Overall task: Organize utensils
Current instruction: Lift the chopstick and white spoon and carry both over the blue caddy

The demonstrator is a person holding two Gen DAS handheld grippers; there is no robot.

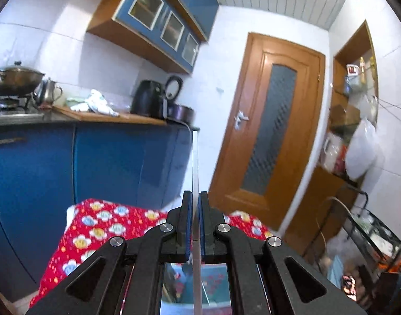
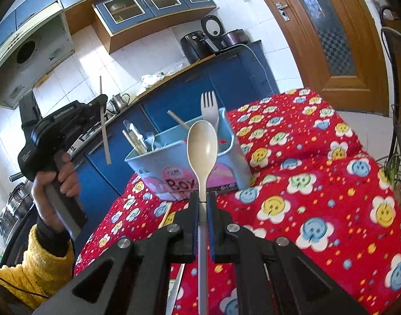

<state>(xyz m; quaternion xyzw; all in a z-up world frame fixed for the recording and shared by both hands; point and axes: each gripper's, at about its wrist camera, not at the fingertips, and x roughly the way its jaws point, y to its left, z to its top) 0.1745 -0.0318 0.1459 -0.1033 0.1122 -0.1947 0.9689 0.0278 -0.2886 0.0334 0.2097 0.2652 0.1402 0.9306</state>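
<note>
My left gripper is shut on a thin pale chopstick that stands nearly upright between its pads. In the right wrist view, a hand holds that gripper up in the air to the left of the table, chopstick in its jaws. My right gripper is shut on the handle of a beige spoon, bowl pointing up, just in front of a light blue utensil box. In the box stand a pale fork, a chopstick and several other utensils.
The box sits on a table under a red flowered cloth. A wooden stick and a flat silvery utensil lie on the cloth near my right gripper. Blue cabinets with a worktop stand behind, and a wooden door to the right.
</note>
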